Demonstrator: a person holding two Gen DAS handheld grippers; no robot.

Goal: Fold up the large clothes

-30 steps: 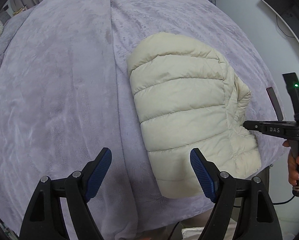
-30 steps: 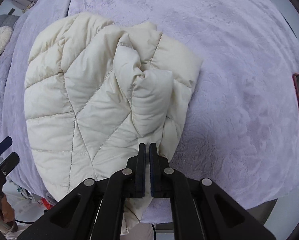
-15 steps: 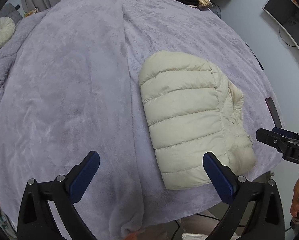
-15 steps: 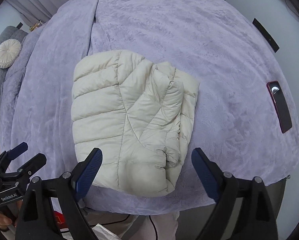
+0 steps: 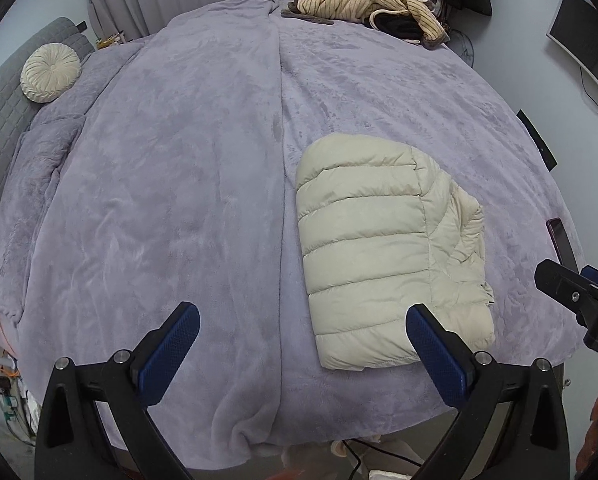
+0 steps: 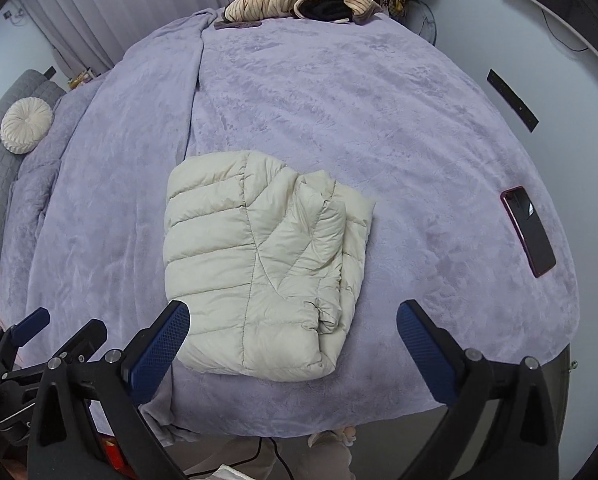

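Left wrist view first: folded cream puffer jacket (image 5: 383, 256) lies on the lavender bed cover (image 5: 179, 184) near the bed's front edge; the left gripper (image 5: 303, 344) hangs above the cover with its fingers spread wide and nothing between them — its right finger pad crosses the jacket's lower corner in the picture, though whether it touches cannot be told; part of the right gripper (image 5: 579, 300) juts in at the right edge, mostly cut off; a dark phone (image 5: 561, 240) is half hidden behind it; a pile of striped clothes (image 5: 363, 2) sits at the far edge, a round cushion (image 5: 51, 73) at the left.

Right wrist view: the jacket (image 6: 259, 264) shows its bunched, layered right side; the right gripper (image 6: 293, 336) has just been opening — fingers now wide apart, empty, above the jacket's near edge; the phone (image 6: 529, 231) lies well apart to the right; the left gripper (image 6: 55, 332) is only partly in frame at lower left.
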